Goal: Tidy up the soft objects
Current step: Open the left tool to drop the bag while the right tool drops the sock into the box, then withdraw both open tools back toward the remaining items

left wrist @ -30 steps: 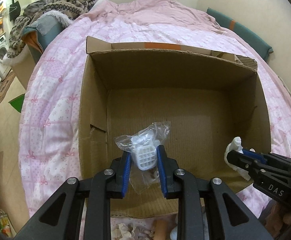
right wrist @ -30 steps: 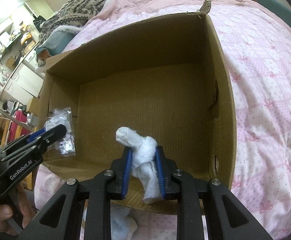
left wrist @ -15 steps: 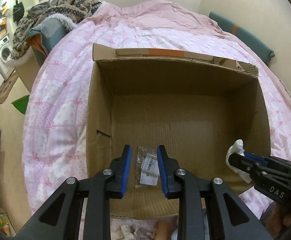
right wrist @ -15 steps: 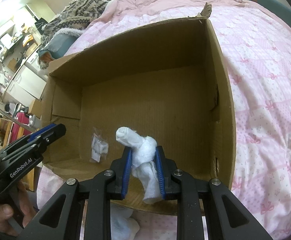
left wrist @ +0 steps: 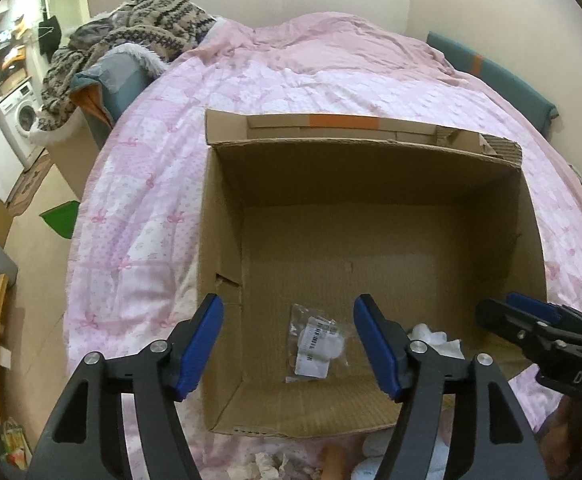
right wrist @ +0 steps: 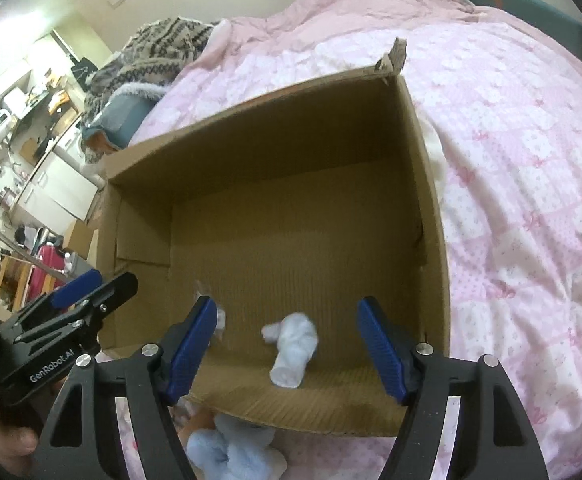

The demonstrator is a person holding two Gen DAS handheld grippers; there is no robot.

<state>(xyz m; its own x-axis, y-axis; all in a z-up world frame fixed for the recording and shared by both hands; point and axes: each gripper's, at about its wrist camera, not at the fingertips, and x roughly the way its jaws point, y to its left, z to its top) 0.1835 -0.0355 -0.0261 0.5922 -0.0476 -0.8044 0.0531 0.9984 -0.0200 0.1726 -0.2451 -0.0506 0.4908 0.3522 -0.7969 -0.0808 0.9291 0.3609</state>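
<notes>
We saw a pink quilt covering the bed, 1 patterned knit blanket heaped at its far corner, and a washing machine beyond.

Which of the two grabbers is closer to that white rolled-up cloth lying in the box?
Right. The right gripper hangs open directly over the white rolled cloth in the cardboard box. The left gripper, also open, is off to the side, above the clear plastic packet.

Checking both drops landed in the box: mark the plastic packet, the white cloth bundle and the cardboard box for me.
plastic packet (left wrist: pixel 318 345): left wrist view, on its white barcode label.
white cloth bundle (right wrist: pixel 294 347): right wrist view, middle of the roll.
cardboard box (left wrist: pixel 371 168): left wrist view, inner face of the far wall.
</notes>
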